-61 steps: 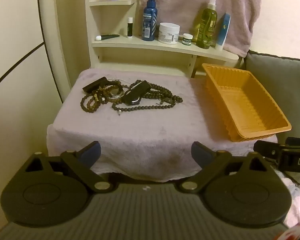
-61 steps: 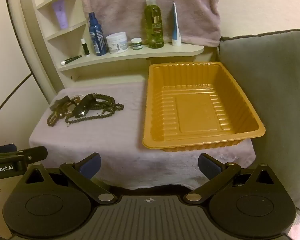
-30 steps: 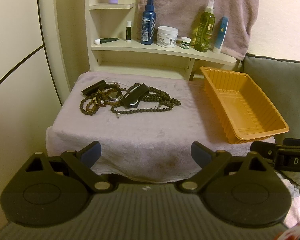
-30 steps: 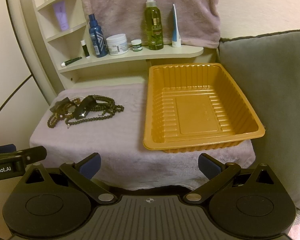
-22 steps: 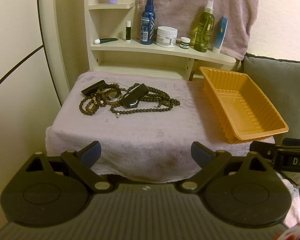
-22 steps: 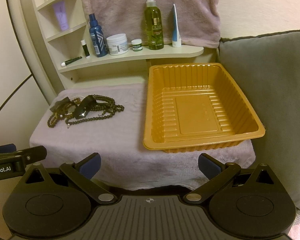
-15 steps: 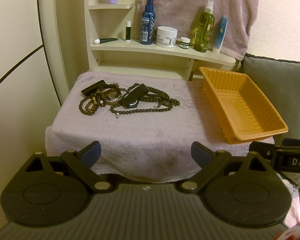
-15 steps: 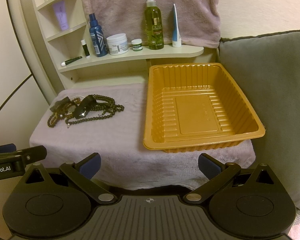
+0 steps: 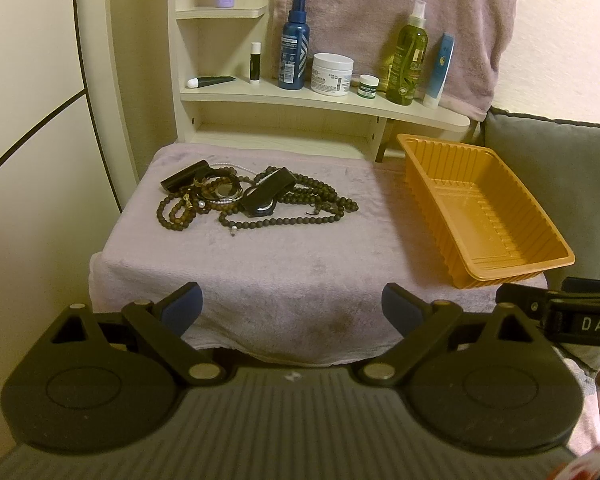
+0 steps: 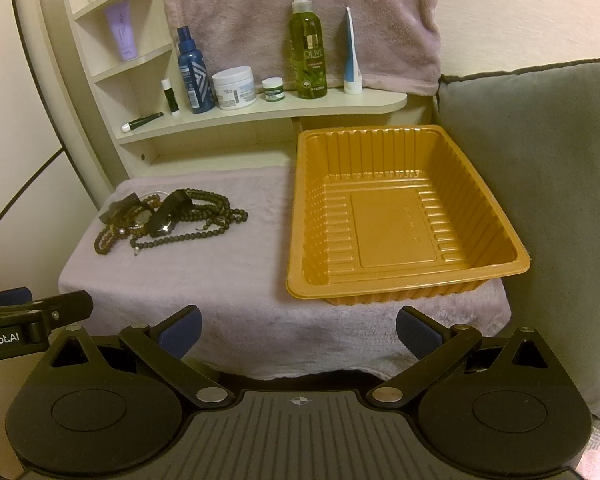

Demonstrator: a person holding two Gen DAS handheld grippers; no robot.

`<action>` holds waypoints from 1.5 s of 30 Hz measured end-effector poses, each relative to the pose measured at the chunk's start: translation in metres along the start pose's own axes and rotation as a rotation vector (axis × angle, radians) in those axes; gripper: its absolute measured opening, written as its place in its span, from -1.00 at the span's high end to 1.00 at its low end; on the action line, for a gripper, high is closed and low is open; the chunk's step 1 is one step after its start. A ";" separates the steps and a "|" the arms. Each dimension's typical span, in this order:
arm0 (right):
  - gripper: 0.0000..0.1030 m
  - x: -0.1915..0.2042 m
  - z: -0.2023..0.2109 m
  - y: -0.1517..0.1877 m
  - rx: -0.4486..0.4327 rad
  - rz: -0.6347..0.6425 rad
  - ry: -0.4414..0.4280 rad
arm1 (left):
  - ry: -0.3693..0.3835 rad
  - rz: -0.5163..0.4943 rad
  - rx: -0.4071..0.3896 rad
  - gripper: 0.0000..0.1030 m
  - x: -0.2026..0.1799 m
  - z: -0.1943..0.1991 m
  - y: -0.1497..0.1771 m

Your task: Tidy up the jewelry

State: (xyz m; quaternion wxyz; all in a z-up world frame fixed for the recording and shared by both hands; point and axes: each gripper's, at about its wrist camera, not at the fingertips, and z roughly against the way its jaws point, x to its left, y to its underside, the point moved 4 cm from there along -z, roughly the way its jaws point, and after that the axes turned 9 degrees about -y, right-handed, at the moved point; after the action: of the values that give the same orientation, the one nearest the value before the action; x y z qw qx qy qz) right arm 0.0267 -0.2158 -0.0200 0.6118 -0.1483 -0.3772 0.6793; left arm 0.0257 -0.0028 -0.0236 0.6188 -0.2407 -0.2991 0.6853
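Jewelry ahead of left gripper, slightly left; long axis across. Tray before right gripper. Both fingers spread, empty. Left probably nearer.

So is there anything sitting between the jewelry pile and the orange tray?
Nothing visible. Only bare towel separates the jewelry pile from the empty orange tray; both grippers hang back off the front edge.

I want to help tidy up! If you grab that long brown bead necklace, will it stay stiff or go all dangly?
Probably dangly: the bead necklace lies in loose curves on the purple towel, so it should droop. It looks tangled with the black watch and other pieces, so it may drag them along. The small round beads might slip between the left gripper pads.
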 end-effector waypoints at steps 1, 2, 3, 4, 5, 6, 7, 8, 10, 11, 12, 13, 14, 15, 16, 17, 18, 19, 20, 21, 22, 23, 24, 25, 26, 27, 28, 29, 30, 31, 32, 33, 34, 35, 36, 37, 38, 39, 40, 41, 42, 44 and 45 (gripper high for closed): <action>-0.99 0.000 0.000 0.000 0.000 0.000 0.000 | 0.001 0.000 0.000 -0.86 0.000 0.000 0.000; -0.99 0.000 0.000 0.000 0.000 0.000 0.000 | 0.000 0.000 0.000 -0.86 0.000 0.000 0.000; -0.99 0.000 0.000 0.000 0.000 -0.001 0.000 | 0.000 0.000 -0.001 -0.86 -0.001 0.000 0.000; -0.99 0.000 0.000 0.000 0.000 0.000 0.000 | 0.001 -0.001 -0.001 -0.86 -0.002 0.001 0.000; -0.99 0.000 0.000 0.000 0.000 0.000 0.000 | 0.001 0.001 0.000 -0.86 -0.001 0.001 0.000; -0.99 0.000 0.000 0.000 0.001 0.000 0.000 | 0.000 0.001 0.000 -0.86 -0.001 0.001 0.000; -0.99 0.000 0.000 0.000 0.000 0.000 0.000 | 0.000 0.001 -0.001 -0.86 -0.002 0.001 0.000; -0.99 0.000 0.000 0.000 0.000 0.000 0.000 | 0.000 0.001 0.000 -0.86 -0.001 0.001 0.000; -0.99 0.000 0.000 0.000 0.000 -0.001 0.000 | 0.000 0.001 -0.001 -0.86 -0.001 0.001 0.000; -0.99 0.000 0.000 0.000 0.000 -0.001 0.000 | 0.000 0.001 0.000 -0.86 -0.001 0.001 0.000; -0.99 0.000 0.000 0.000 0.000 -0.001 0.000 | 0.001 0.001 0.000 -0.86 -0.001 0.001 0.000; -0.99 0.001 0.000 0.000 0.000 0.000 0.000 | 0.001 0.001 -0.001 -0.86 -0.002 0.001 0.000; -0.99 0.000 0.000 0.000 0.000 0.000 0.000 | 0.002 0.001 -0.001 -0.86 -0.002 0.001 0.000; -0.99 0.000 0.000 0.000 0.000 0.000 0.000 | 0.002 0.002 -0.002 -0.86 -0.003 0.002 0.000; -0.99 0.000 0.000 0.000 0.000 0.000 0.000 | 0.002 0.002 -0.002 -0.86 -0.004 0.002 0.000; -0.99 0.000 0.000 0.000 0.000 -0.001 0.001 | 0.003 0.002 -0.002 -0.86 -0.003 0.002 0.000; -0.99 0.000 -0.001 0.000 0.000 -0.001 0.001 | 0.003 0.003 -0.001 -0.86 -0.004 0.002 0.000; -0.99 0.001 0.000 0.001 0.001 -0.001 0.001 | 0.003 0.003 -0.002 -0.86 -0.004 0.002 0.000; -0.99 0.000 0.000 0.001 0.001 -0.001 0.001 | 0.002 0.002 -0.002 -0.86 -0.004 0.002 0.000; -0.99 0.000 0.000 0.001 0.001 -0.001 0.001 | 0.003 0.002 -0.002 -0.86 -0.004 0.002 0.000; -0.99 0.000 0.000 0.001 0.000 -0.001 0.001 | 0.004 0.002 -0.002 -0.86 -0.003 0.002 0.000; -0.99 0.000 0.000 0.001 0.000 -0.001 0.001 | 0.003 0.002 -0.002 -0.86 -0.003 0.002 0.000; -0.99 0.000 -0.001 0.001 0.001 -0.001 0.001 | 0.004 0.002 -0.002 -0.86 -0.003 0.002 0.000; -0.99 0.000 -0.001 0.001 0.001 -0.002 0.001 | 0.005 0.003 -0.002 -0.86 -0.003 0.002 0.000; -0.99 0.000 -0.001 0.001 0.001 -0.001 0.001 | 0.006 0.004 -0.001 -0.86 -0.004 0.002 0.000; -0.99 0.000 -0.001 0.001 0.001 -0.001 0.001 | 0.007 0.004 -0.001 -0.86 -0.005 0.002 0.000; -0.99 0.000 0.000 0.001 0.001 -0.001 0.001 | 0.007 0.005 -0.002 -0.86 -0.004 0.002 0.000; -0.99 0.000 -0.001 0.001 0.001 -0.001 0.001 | 0.007 0.004 -0.002 -0.86 -0.004 0.002 0.000; -0.99 0.001 -0.001 0.001 0.001 -0.001 0.001 | 0.007 0.005 -0.002 -0.86 -0.004 0.002 0.000; -0.99 0.001 0.000 0.001 0.001 -0.001 0.001 | 0.007 0.005 -0.002 -0.86 -0.005 0.002 0.000; -0.99 0.000 -0.001 0.001 0.000 -0.002 0.001 | 0.007 0.004 -0.002 -0.86 -0.004 0.002 0.000; -0.99 0.000 -0.001 0.001 -0.001 -0.003 0.001 | 0.008 0.005 -0.001 -0.86 -0.005 0.002 0.000; -0.99 0.000 -0.001 0.001 -0.002 -0.004 0.002 | 0.010 0.004 -0.002 -0.85 -0.004 0.002 0.000; -0.99 -0.002 0.000 0.001 -0.006 -0.007 0.005 | 0.013 0.005 -0.003 -0.83 -0.005 0.003 0.000; -0.99 -0.004 0.001 0.001 -0.013 -0.012 0.009 | 0.020 0.009 -0.004 -0.83 -0.002 0.003 -0.001; -0.99 -0.007 0.002 0.000 -0.022 -0.017 0.017 | 0.026 0.012 -0.006 -0.83 -0.002 0.003 -0.001; -0.99 -0.011 0.002 0.001 -0.030 -0.022 0.025 | 0.029 0.017 -0.008 -0.83 -0.002 0.003 -0.002; -0.99 -0.014 0.004 0.000 -0.041 -0.025 0.035 | 0.033 0.020 -0.011 -0.83 -0.001 0.003 -0.003; -0.99 -0.018 0.005 -0.001 -0.054 -0.028 0.046 | 0.035 0.024 -0.013 -0.83 0.001 0.003 -0.003; -0.99 -0.024 0.008 -0.001 -0.069 -0.032 0.062 | 0.036 0.026 -0.015 -0.83 0.002 0.002 -0.004; -0.99 -0.027 0.010 -0.003 -0.079 -0.033 0.075 | 0.037 0.028 -0.017 -0.83 0.003 0.001 -0.005; -0.99 -0.038 0.014 -0.005 -0.107 -0.032 0.107 | 0.043 0.034 -0.019 -0.83 0.005 -0.001 -0.006; -0.99 -0.044 0.016 -0.006 -0.123 -0.032 0.126 | 0.047 0.037 -0.019 -0.83 0.007 -0.003 -0.007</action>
State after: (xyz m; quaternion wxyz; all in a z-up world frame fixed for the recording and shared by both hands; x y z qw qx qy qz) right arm 0.0295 -0.2631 -0.0164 0.6346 -0.2221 -0.3814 0.6344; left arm 0.0319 0.0044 -0.0206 0.6106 -0.2682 -0.2866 0.6878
